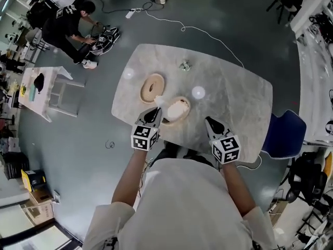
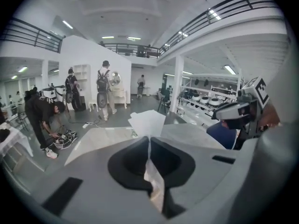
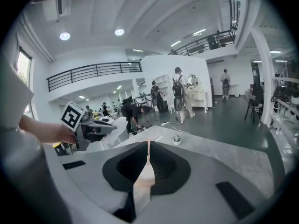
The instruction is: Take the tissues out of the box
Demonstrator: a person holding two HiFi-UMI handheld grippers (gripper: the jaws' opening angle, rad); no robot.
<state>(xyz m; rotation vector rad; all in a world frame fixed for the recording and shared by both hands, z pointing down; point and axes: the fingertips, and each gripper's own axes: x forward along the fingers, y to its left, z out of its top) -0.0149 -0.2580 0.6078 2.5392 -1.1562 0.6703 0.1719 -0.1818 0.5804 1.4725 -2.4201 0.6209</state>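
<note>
A round wooden tissue box (image 1: 179, 115) stands open near the table's front edge, with white tissue (image 1: 177, 107) bunched inside it. Its wooden lid (image 1: 152, 88) lies flat just to the left. My left gripper (image 1: 156, 109) is at the box's left rim, shut on a white tissue (image 1: 159, 101) that stands up from its tips. In the left gripper view that tissue (image 2: 147, 122) fans out beyond the closed jaws of the left gripper (image 2: 149, 141). My right gripper (image 1: 208, 121) hovers right of the box, shut, with nothing in it. In its own view the right gripper (image 3: 148, 144) has its jaws together.
The marble table (image 1: 234, 92) carries a small ornament (image 1: 184, 65) at its far side. A blue chair (image 1: 283, 133) stands at the table's right. A person (image 1: 66, 26) crouches over gear on the floor at far left, beside a white side table (image 1: 49, 92).
</note>
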